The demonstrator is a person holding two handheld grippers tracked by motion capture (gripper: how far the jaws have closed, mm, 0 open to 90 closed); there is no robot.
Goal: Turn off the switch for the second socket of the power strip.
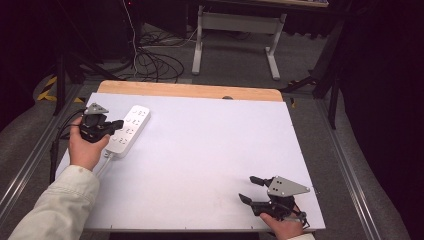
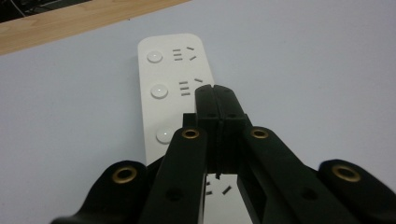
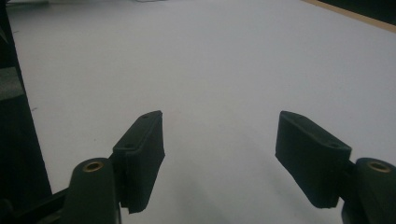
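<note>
A white power strip (image 1: 129, 129) lies at the table's left side, its length running towards the far edge. In the left gripper view the power strip (image 2: 168, 79) shows round buttons and socket slots. My left gripper (image 1: 118, 124) hangs right over the strip's middle, jaws pressed together with nothing between them; in its own view the left gripper (image 2: 216, 93) covers part of the strip. Near the front right corner my right gripper (image 1: 249, 188) rests low over the bare white tabletop, jaws wide apart. The right gripper (image 3: 219, 140) holds nothing.
The white table (image 1: 210, 145) has a wooden strip (image 1: 190, 90) along its far edge. The power strip's cable (image 1: 102, 165) trails off the left front. Beyond the table stand a desk frame (image 1: 235, 35) and floor cables (image 1: 155, 62).
</note>
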